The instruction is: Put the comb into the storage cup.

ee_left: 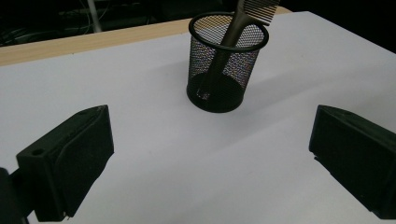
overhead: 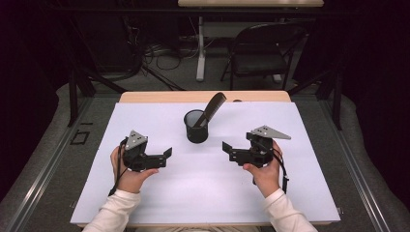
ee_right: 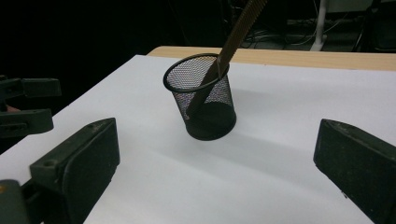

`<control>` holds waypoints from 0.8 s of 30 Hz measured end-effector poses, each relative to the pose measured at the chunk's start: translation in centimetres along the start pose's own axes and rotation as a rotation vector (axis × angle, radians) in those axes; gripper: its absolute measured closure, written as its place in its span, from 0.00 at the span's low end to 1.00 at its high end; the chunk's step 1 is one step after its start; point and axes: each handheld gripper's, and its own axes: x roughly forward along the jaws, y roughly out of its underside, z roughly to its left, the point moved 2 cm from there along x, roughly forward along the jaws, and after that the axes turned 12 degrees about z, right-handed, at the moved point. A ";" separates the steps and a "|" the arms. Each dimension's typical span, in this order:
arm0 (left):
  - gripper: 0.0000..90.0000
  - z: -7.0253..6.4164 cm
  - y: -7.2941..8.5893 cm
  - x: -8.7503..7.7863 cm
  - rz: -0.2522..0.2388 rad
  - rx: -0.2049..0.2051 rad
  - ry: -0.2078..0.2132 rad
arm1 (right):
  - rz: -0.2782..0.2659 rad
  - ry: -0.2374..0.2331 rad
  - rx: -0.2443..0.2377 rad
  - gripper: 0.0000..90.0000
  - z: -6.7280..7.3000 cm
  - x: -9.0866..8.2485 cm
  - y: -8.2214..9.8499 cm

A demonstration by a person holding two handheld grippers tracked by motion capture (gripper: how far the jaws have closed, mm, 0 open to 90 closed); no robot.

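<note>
A black wire-mesh cylindrical cup (overhead: 196, 126) stands upright on the white sheet covering the tabletop (overhead: 145, 193), toward the far middle of that sheet. A dark brown plastic comb (overhead: 210, 108) stands inside the cup, handle end down against the cup floor and toothed end up, leaning over the rim on the cup's right side as seen from the person's seat. In the left gripper view the comb handle (ee_left: 219, 56) crosses the cup interior (ee_left: 227, 60) on a slant; in the right gripper view the comb (ee_right: 224, 56) rests against the cup rim (ee_right: 198, 95). The left tongs (overhead: 168, 155) sit near and to the left of the cup, on the person's side of it, held low over the sheet; their two black jaws stand wide apart with nothing between them. The right tongs (overhead: 226, 149) sit near and to the right of the cup, likewise on the person's side, jaws wide apart and holding nothing. Both sets of tongs point inward toward each other, with the cup beyond the gap between them. Neither set touches the cup or the comb. A dark folding chair (overhead: 261, 48) stands on the floor well beyond the cup, past the far edge of the tabletop.
</note>
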 end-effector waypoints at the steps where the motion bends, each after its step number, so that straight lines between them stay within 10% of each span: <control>1: 0.00 0.0 0.0 0.0 -0.002 -0.002 0.001 | 0.004 0.001 0.003 0.00 -0.1 -0.2 0.2; 24: 0.00 0.2 0.0 0.0 -0.004 -0.006 -0.004 | 0.004 0.033 0.050 0.03 -1.5 -0.5 3.9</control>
